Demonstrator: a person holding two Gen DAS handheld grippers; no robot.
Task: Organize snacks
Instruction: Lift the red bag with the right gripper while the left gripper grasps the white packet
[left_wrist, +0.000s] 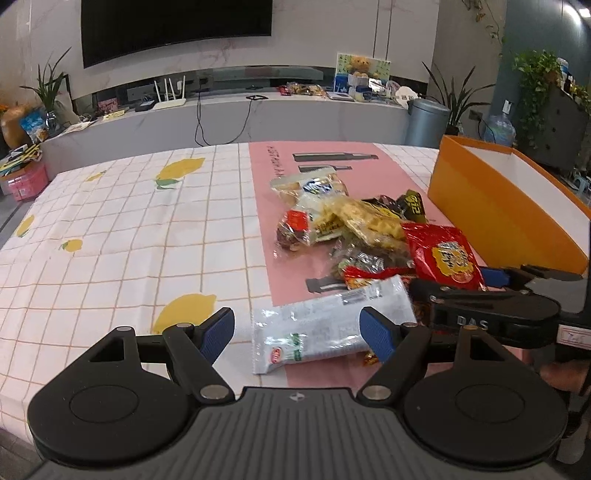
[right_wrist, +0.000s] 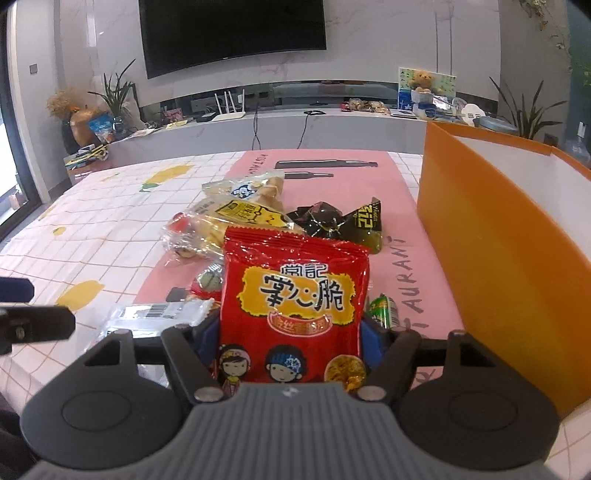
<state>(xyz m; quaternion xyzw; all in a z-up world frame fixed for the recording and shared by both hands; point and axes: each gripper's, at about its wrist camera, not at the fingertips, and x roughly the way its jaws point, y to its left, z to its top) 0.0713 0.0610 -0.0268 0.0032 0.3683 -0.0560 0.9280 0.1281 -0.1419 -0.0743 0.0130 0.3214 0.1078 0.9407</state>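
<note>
Here the right gripper (right_wrist: 290, 338) jaws pinch the red snack packet (right_wrist: 293, 295); left gripper (left_wrist: 297, 334) jaws gape empty. Next — likely lift it into the orange box (right_wrist: 495, 243).

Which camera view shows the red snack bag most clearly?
The right wrist view: the red snack bag fills the centre, front print readable, between the jaws. The left wrist view shows it smaller, at an angle, beside the pile.

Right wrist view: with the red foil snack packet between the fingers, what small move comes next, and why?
Probably lift the red foil snack packet toward the orange cardboard box: the right gripper brackets it, and the box stands open alongside.
</note>
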